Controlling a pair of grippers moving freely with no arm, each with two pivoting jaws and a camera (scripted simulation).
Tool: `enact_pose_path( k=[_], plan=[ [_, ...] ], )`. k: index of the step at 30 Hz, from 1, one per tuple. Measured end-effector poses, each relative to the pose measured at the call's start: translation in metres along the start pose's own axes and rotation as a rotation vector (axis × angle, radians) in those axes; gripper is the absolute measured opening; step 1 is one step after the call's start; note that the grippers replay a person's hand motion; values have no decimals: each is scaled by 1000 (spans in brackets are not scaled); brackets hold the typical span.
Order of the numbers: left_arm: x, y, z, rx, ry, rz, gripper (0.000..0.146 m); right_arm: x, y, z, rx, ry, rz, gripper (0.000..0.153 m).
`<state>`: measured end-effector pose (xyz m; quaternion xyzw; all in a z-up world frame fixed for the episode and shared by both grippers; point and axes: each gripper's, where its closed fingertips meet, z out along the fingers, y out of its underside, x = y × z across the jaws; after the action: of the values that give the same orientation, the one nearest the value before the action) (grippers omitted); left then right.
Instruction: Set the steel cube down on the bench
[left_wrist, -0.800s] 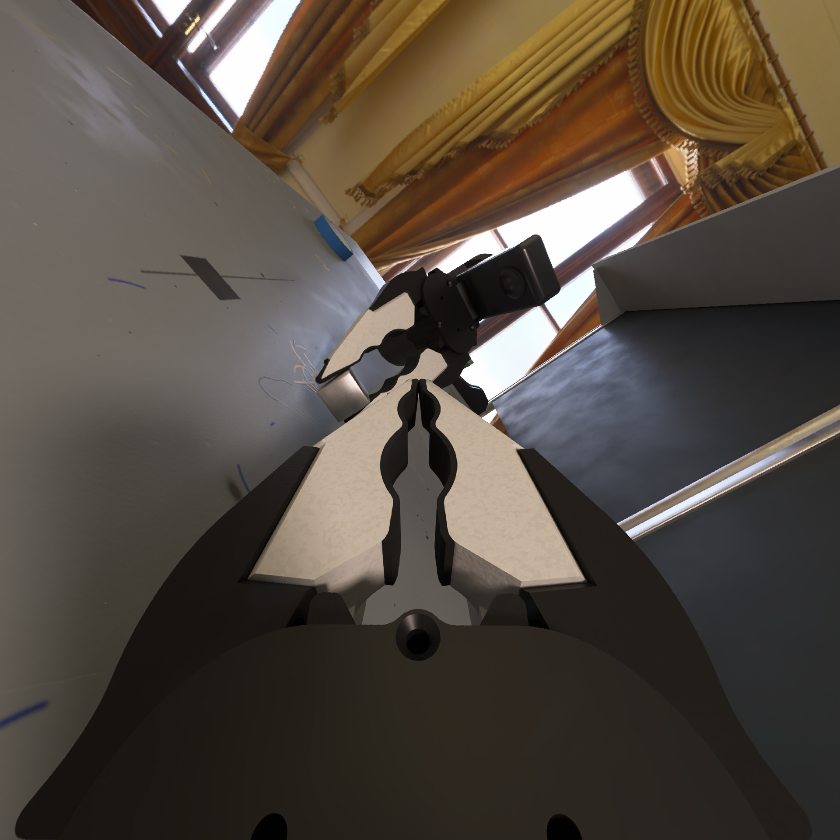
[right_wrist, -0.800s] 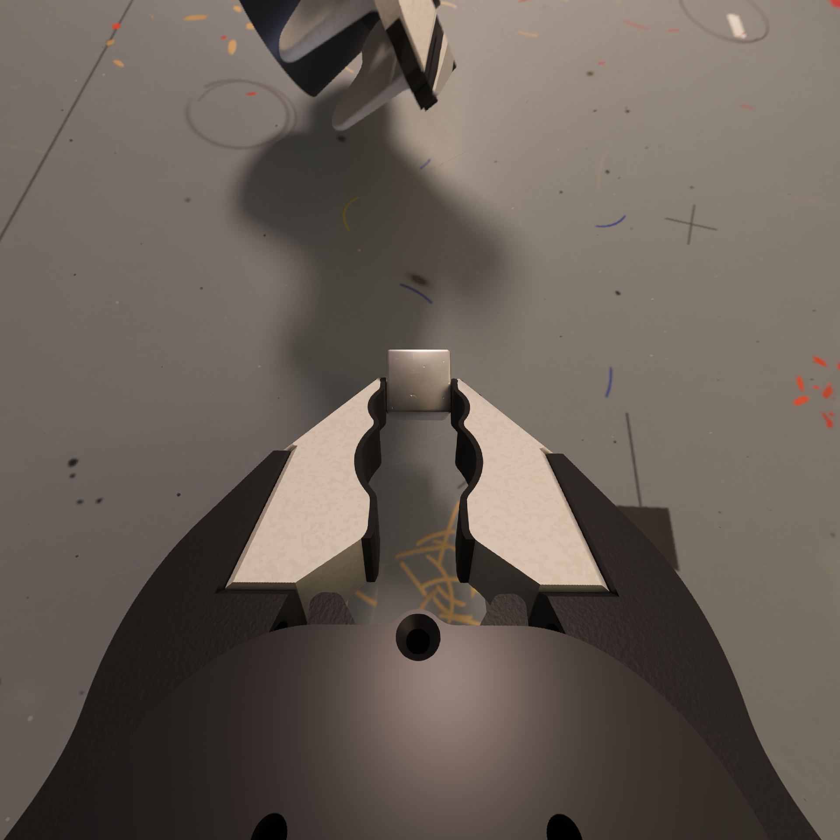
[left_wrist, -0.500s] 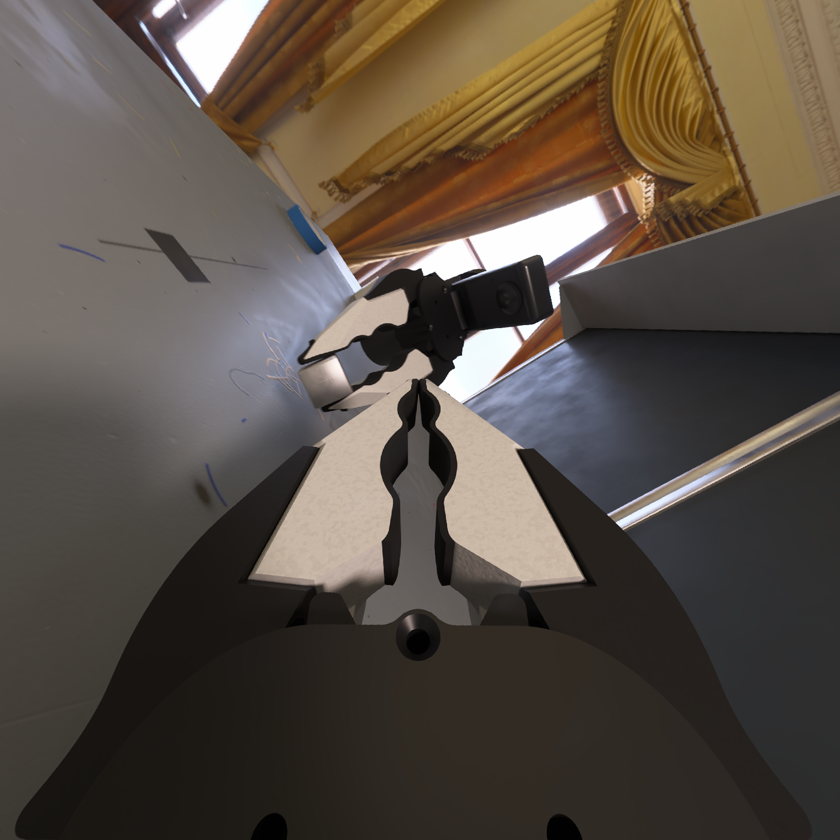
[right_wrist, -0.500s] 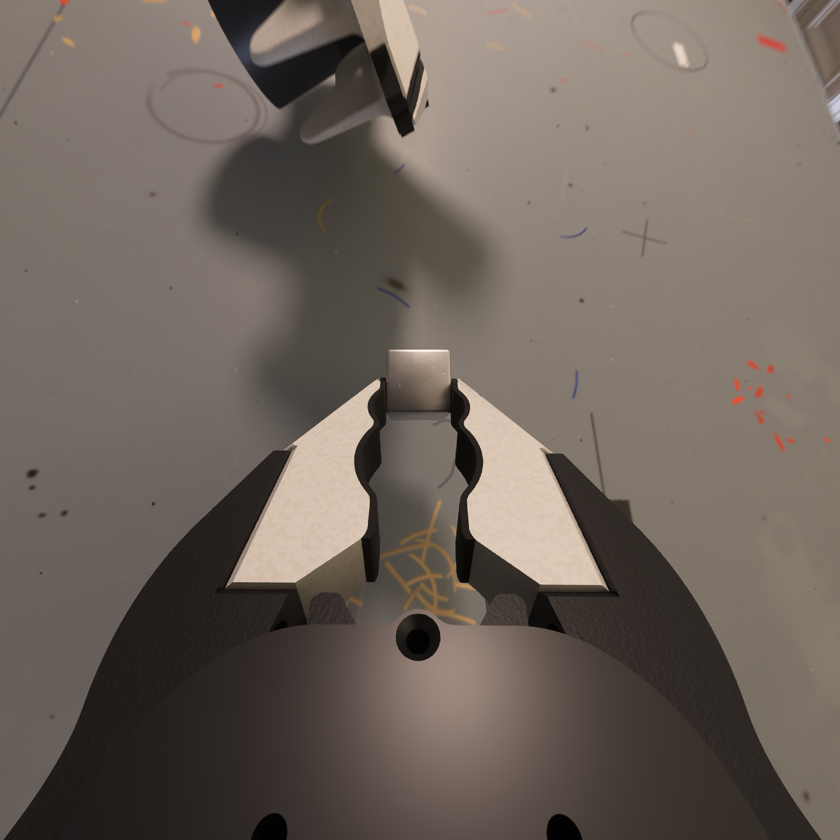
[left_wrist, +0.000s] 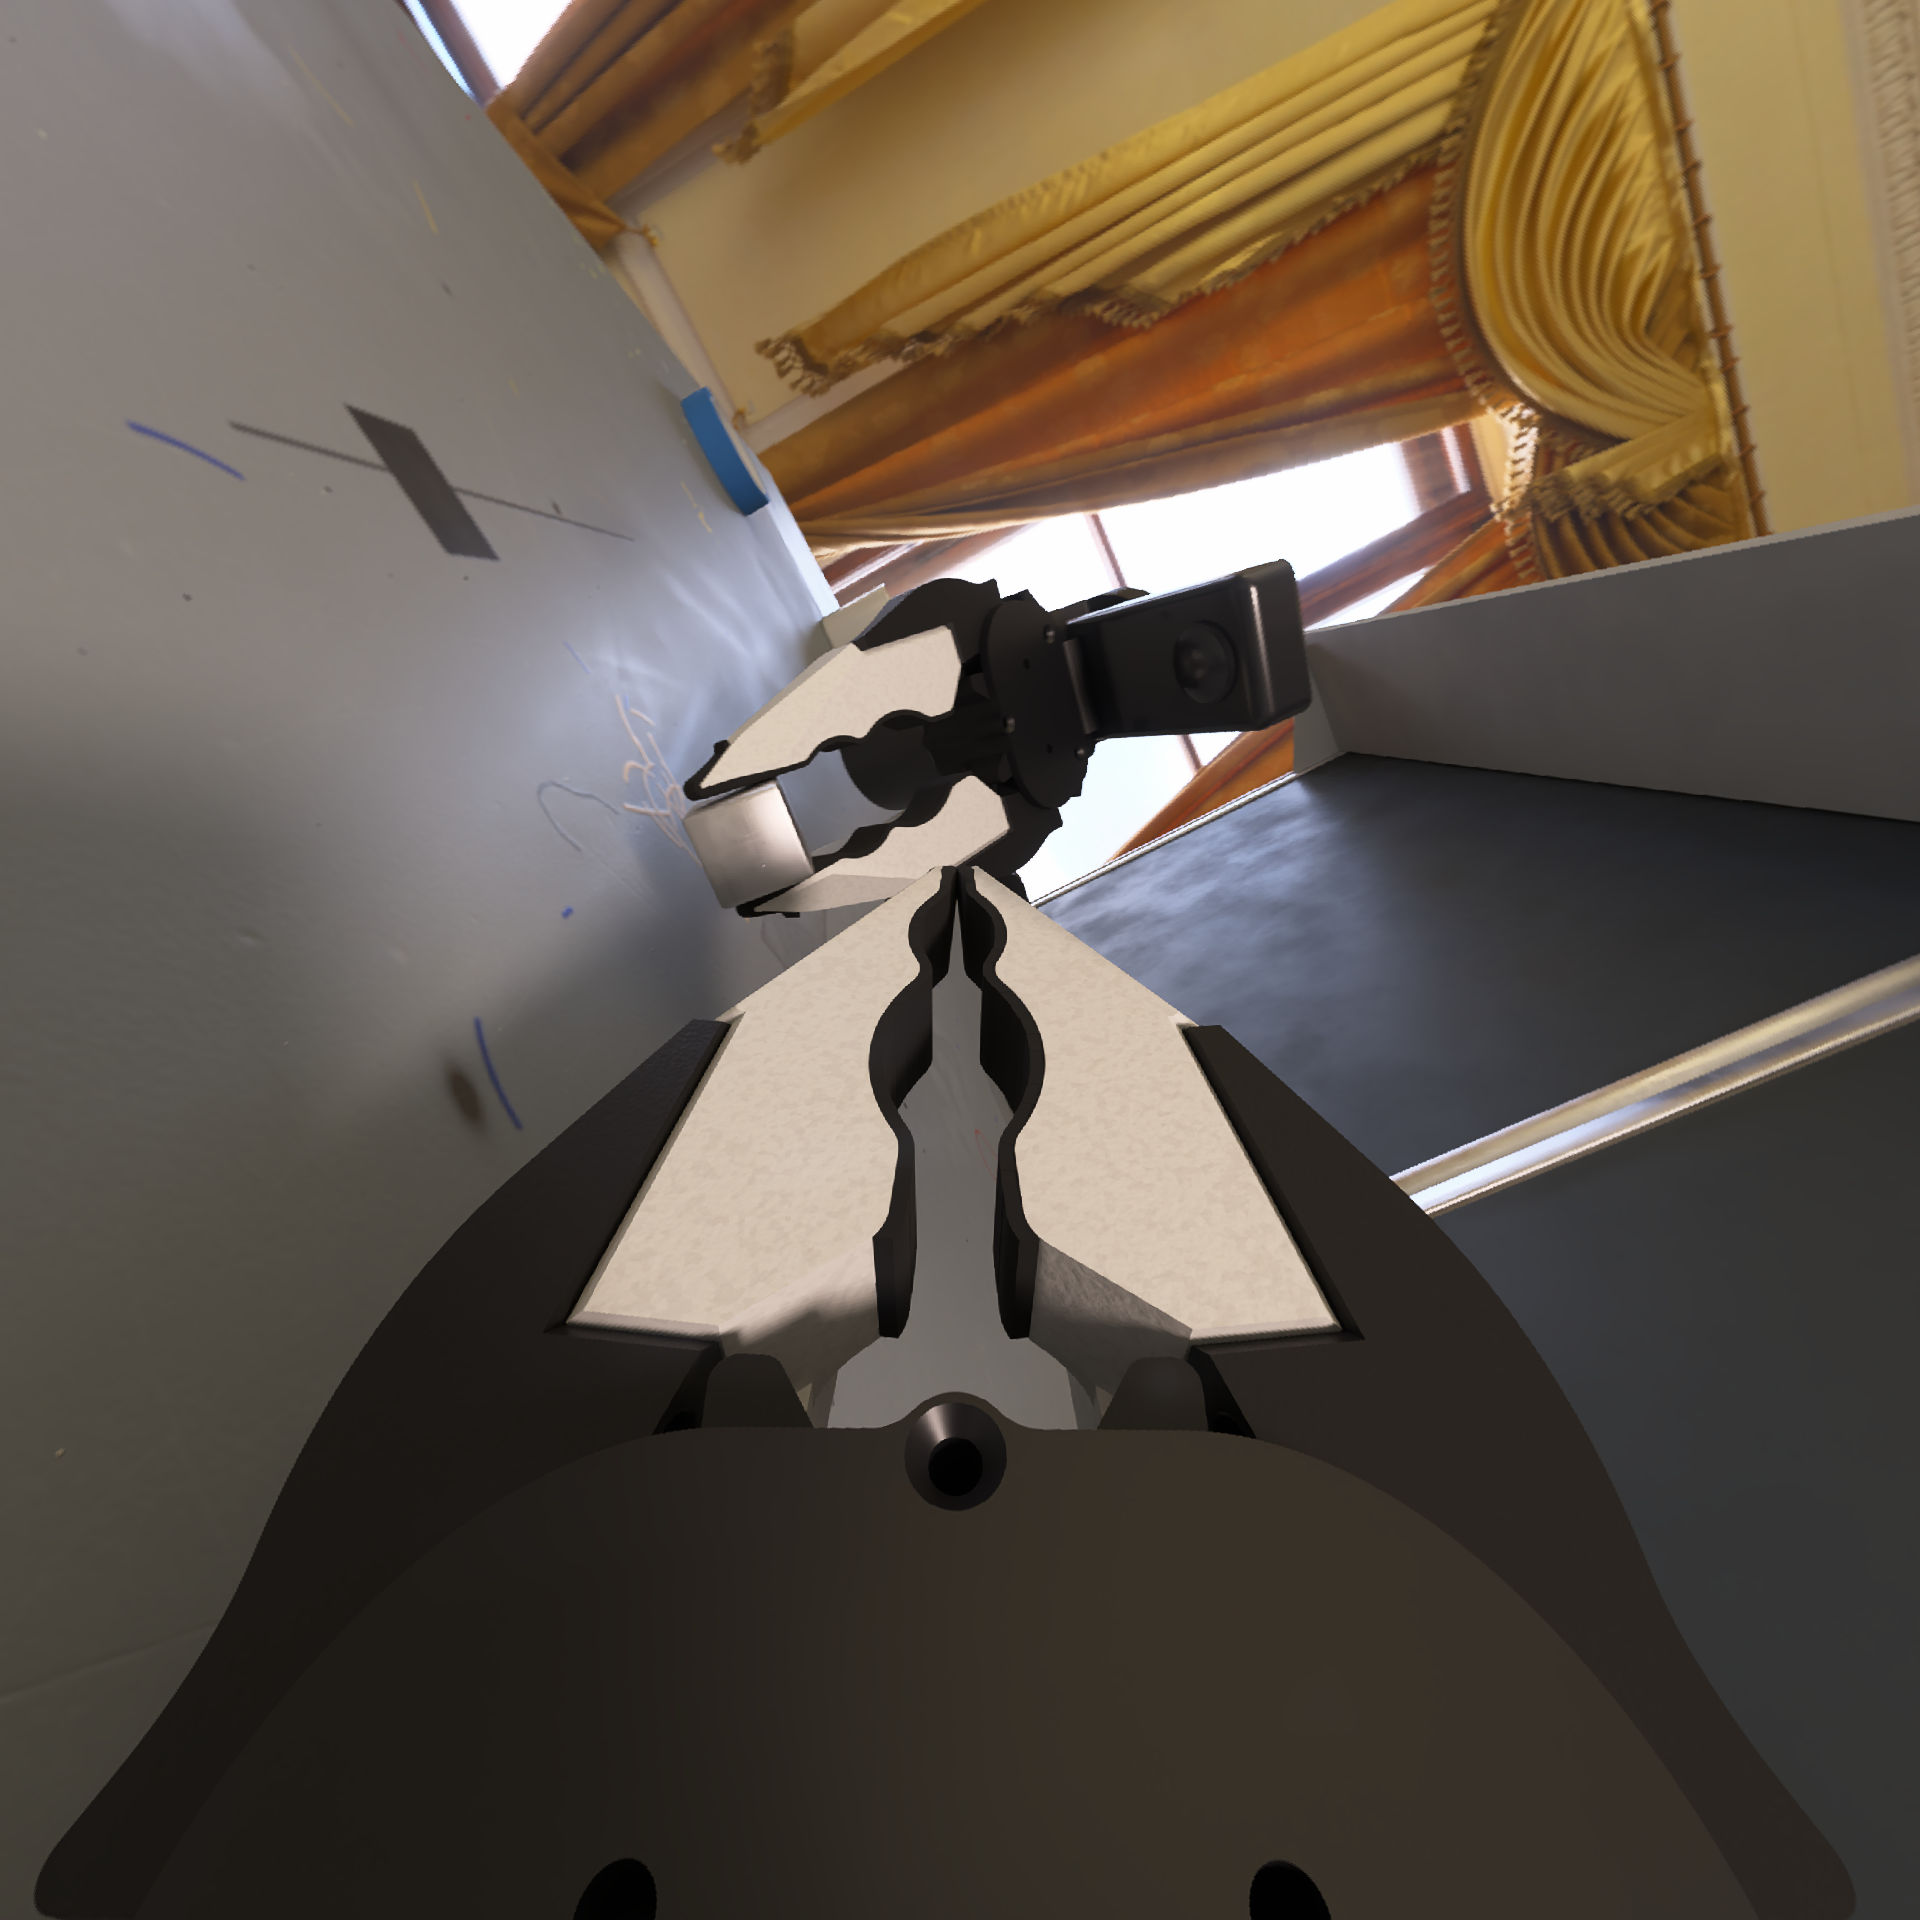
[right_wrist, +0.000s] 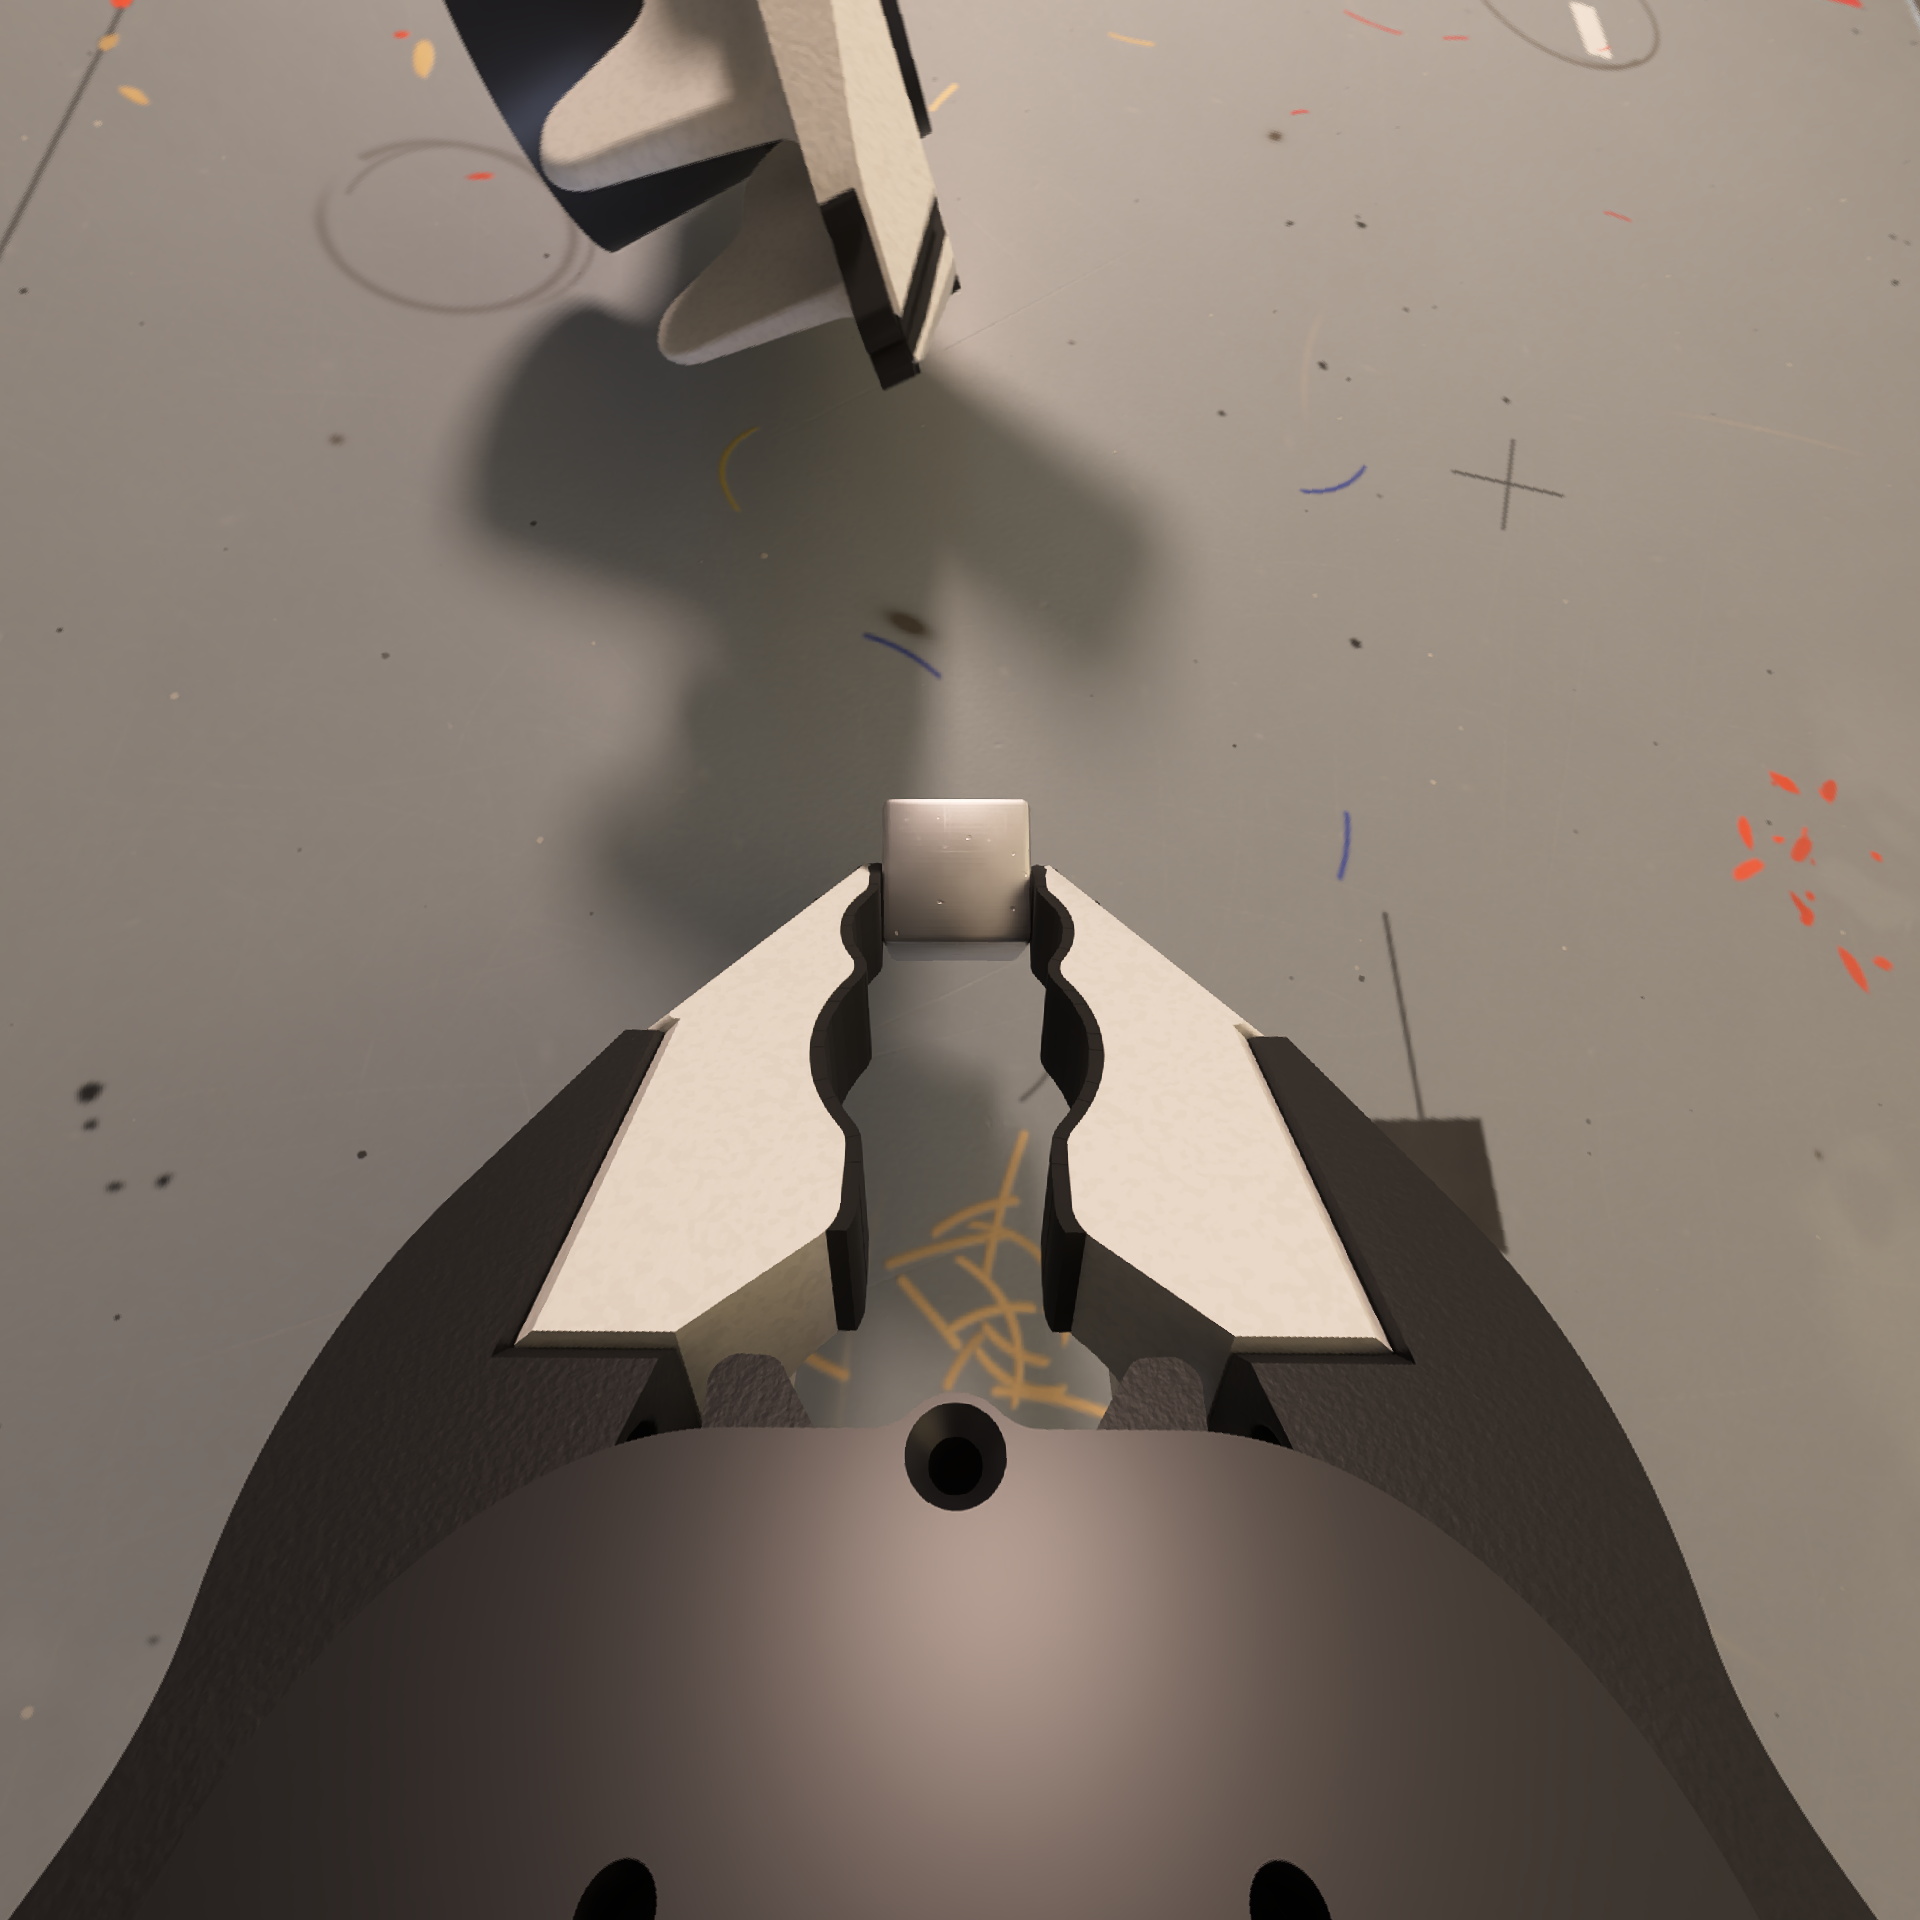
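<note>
In the left wrist view, the left tongs (left_wrist: 954, 883) are pressed together at the tips with nothing between them. Just beyond those tips the right tongs (left_wrist: 750, 852) show side-on, clamped on the steel cube (left_wrist: 746, 842). The cube sits very close to the grey counter (left_wrist: 260, 831), but whether it touches I cannot tell from this angle. A blue block (left_wrist: 722, 449) lies far ahead along the counter edge, well out of the way.

In the right wrist view, the right tongs (right_wrist: 956, 899) hold the steel cube (right_wrist: 956, 878) at the very tips, narrowed to its width, squarely on two opposite faces. The scuffed counter (right_wrist: 312, 727) lies beyond it, with bare surface ahead of the cube. The left tongs (right_wrist: 894, 343) hang farther ahead, apart from the cube.

To do this well, I judge the right tongs should bring the cube's bottom face flat onto the counter before easing apart, then spread evenly and draw straight back, so neither tip drags it. The left tongs should keep clear.
</note>
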<state>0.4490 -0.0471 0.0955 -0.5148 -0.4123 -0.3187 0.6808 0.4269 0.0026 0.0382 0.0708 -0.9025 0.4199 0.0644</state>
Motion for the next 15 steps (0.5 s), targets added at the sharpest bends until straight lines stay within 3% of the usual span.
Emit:
enact_pose_path(
  k=[7,15],
  plan=[
    [14,-5,0,33,70,40,0,6,-1,-1,-2,34,2,27],
    [9,-3,1,18,36,35,0,9,-1,-3,0,45,16,27]
  ],
)
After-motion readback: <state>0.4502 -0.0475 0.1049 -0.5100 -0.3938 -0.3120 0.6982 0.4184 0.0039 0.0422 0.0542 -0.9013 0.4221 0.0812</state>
